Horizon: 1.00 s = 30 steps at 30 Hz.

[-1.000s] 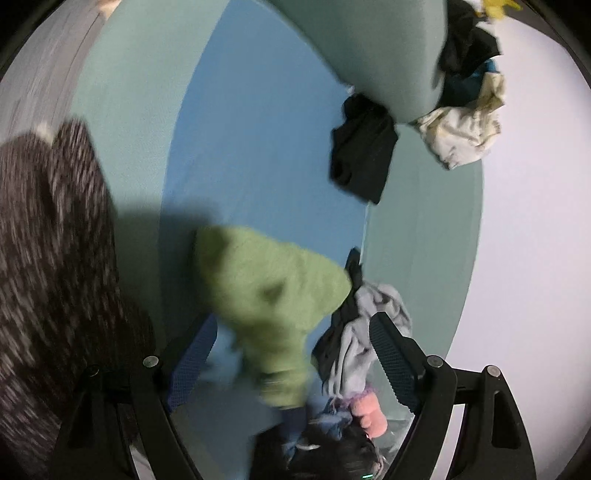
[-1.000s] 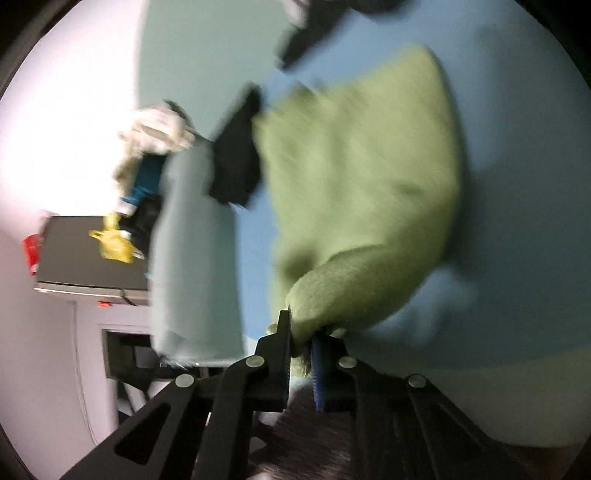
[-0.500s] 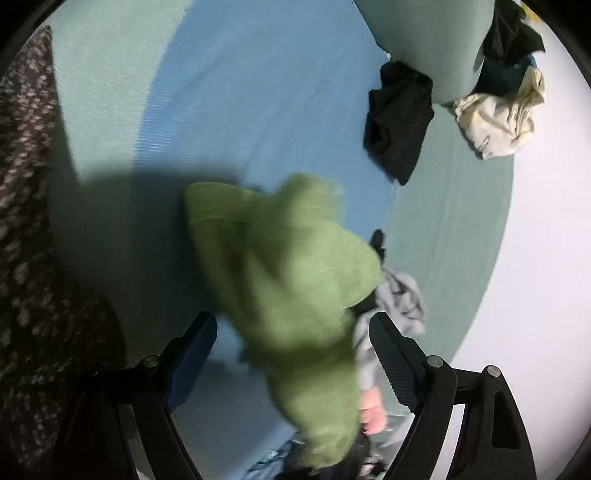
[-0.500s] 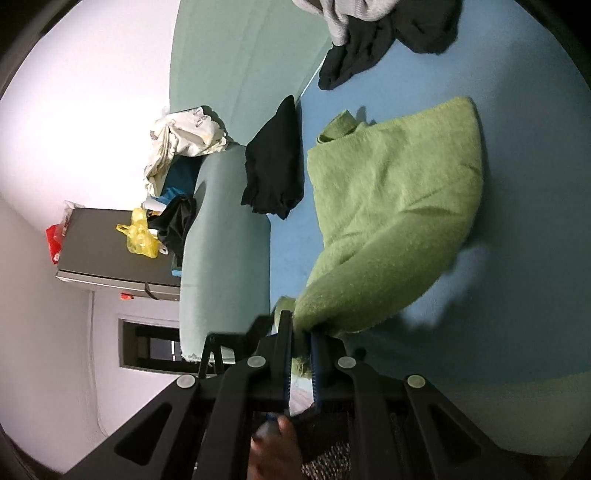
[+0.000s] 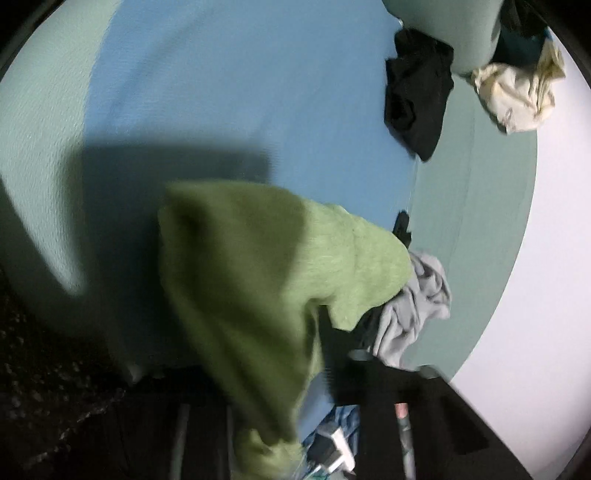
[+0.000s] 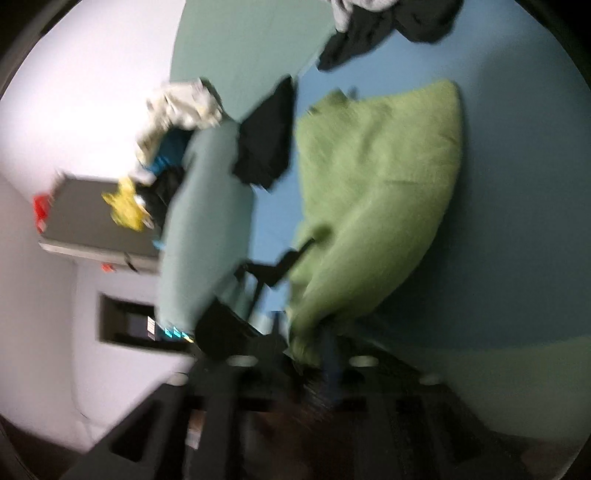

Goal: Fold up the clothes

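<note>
A green fleece garment (image 5: 266, 280) hangs in the air over the blue sheet (image 5: 258, 81). In the left wrist view it drapes across my left gripper (image 5: 273, 373), whose jaws are blurred and largely hidden behind the cloth. In the right wrist view my right gripper (image 6: 306, 343) is shut on a lower corner of the green garment (image 6: 376, 192), which spreads up and to the right above the bed. Both views are motion-blurred.
A black garment (image 5: 417, 96) lies by a teal pillow (image 5: 443, 29). A cream garment (image 5: 517, 96) lies beyond it. A grey and dark clothes pile (image 5: 410, 314) sits at the bed edge. A grey cabinet (image 6: 96, 221) with a yellow bag (image 6: 125, 203) stands beside the bed.
The green garment has swung closer to my left gripper and now covers its jaws, which stood wide open before. My right gripper keeps its hold and has turned.
</note>
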Motion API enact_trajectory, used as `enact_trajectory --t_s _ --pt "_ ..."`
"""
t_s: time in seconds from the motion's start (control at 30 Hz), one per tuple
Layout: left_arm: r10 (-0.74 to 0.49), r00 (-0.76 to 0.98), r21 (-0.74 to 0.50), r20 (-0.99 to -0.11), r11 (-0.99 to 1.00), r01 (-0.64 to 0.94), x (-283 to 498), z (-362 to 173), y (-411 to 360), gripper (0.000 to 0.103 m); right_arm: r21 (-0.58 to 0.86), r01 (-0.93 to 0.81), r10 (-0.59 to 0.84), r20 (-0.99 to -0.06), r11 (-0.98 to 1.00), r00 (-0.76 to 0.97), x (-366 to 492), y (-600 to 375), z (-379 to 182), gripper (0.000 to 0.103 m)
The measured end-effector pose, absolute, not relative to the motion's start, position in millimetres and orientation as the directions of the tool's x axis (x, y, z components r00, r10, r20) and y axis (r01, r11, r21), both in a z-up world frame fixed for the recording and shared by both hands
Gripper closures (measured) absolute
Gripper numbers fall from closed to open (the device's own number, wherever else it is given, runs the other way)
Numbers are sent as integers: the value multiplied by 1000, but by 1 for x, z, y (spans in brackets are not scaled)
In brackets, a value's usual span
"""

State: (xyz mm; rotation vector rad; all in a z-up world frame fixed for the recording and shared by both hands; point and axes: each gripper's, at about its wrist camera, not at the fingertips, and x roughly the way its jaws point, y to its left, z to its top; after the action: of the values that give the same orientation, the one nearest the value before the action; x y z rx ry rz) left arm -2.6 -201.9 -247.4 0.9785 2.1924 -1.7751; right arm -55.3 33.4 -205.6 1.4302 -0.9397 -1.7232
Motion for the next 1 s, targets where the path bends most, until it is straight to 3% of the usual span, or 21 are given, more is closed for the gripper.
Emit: enact_trajectory --t_s 0.03,0.17,0.33,0.5,0.6,0.67,0.8,1.0 --pt "408 -773 -824 -486 81 561 -5 -245 -203 86 861 54 -857 -495 -506 -143 -51 39 -214 33" --pt "463 -772 -861 -437 33 507 -16 -224 -205 89 905 -91 -890 -425 -415 -168 -66 67 -260 31" --pt "481 -782 -891 -397 2 454 -22 -205 -212 90 943 -119 -923 -329 -311 -198 -109 62 -284 28" --pt "484 -789 -902 -379 -3 431 -23 -200 -220 90 944 -114 -932 -325 -310 -160 -136 30 -288 30" --pt "483 -795 -909 -367 -7 416 -23 -197 -226 90 954 -130 -940 -290 -270 -179 -147 25 -288 38" --pt "475 -798 -914 -371 -35 404 -22 -192 -234 91 961 -143 -945 -263 -237 -197 -154 24 -289 72" --pt "429 -822 -927 -374 -155 341 -20 -165 -256 92 949 -11 -932 -310 -314 -189 -157 13 -246 80" --pt "366 -869 -920 -332 -327 214 -40 -108 -296 92 893 259 -925 -327 -369 -191 -190 -30 -141 81"
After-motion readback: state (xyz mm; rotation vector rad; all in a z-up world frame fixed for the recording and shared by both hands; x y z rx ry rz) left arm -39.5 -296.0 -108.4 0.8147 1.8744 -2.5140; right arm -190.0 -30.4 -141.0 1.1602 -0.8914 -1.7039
